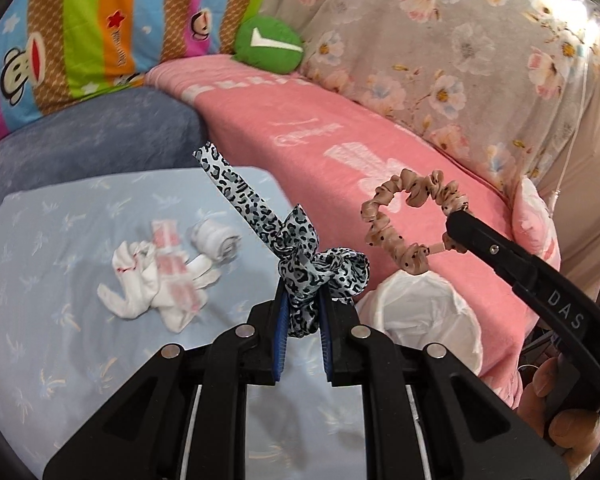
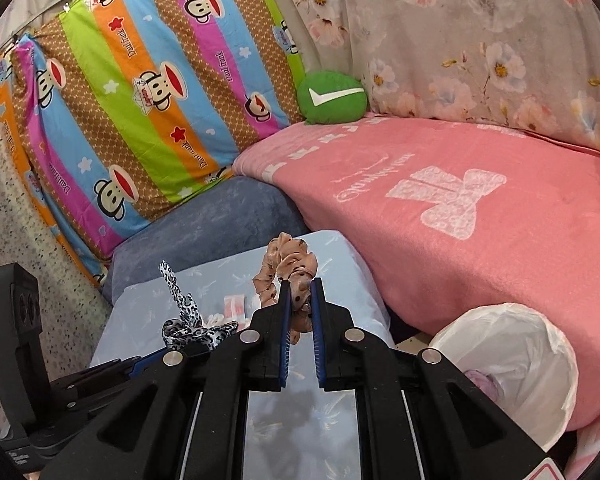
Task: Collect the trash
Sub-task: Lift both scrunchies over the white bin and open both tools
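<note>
My left gripper is shut on a leopard-print scrunchie with a long tail, held above the light blue pillow. It also shows in the right wrist view. My right gripper is shut on a beige dotted scrunchie, also seen in the left wrist view above the white-lined trash bin. The bin sits at the lower right of the right wrist view, with something pale purple inside.
White crumpled socks or wrappers lie on the blue pillow. A pink blanket covers the bed. A green cushion, a striped monkey-print pillow and a floral quilt stand behind. A grey-blue pillow lies at the left.
</note>
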### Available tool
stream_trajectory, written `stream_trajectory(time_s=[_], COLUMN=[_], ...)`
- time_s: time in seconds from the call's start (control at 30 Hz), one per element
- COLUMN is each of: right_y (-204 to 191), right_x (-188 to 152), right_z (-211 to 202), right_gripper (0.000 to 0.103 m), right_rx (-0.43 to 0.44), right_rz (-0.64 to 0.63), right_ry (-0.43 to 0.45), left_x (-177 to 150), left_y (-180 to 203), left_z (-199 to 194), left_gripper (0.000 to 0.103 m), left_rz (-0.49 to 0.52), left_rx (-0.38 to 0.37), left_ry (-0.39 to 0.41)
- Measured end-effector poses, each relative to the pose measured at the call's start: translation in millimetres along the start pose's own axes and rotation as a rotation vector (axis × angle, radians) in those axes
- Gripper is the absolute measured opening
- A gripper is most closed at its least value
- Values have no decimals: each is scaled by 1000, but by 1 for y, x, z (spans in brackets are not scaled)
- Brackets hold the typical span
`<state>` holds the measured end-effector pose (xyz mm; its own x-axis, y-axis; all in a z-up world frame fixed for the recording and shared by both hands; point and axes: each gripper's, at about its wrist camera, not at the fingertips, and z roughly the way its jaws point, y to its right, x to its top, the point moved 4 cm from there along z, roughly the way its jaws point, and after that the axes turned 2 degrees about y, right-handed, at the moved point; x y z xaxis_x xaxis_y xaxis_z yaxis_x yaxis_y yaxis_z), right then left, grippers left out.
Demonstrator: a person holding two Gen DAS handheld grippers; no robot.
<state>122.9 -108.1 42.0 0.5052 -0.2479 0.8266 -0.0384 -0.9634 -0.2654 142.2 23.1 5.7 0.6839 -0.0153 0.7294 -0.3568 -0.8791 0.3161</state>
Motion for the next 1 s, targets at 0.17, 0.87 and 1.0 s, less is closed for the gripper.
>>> stream_trajectory(time_s=[0.17,0.87,1.0], right_y=[22,122,137], right_x=[12,13,9], right_z=[-30,-101,-106], right_gripper=[9,10,10], right_rx=[-23,-142,-161], right_rz=[19,119,133], right_ry=[48,132,131], left_x=[8,4,0], left_y=[35,142,156], left_z=[-4,11,17], left_gripper=[14,15,15], left_rz=[57,226,243], left_rx=[-38,-136,-162], left_ry=[25,12,-3])
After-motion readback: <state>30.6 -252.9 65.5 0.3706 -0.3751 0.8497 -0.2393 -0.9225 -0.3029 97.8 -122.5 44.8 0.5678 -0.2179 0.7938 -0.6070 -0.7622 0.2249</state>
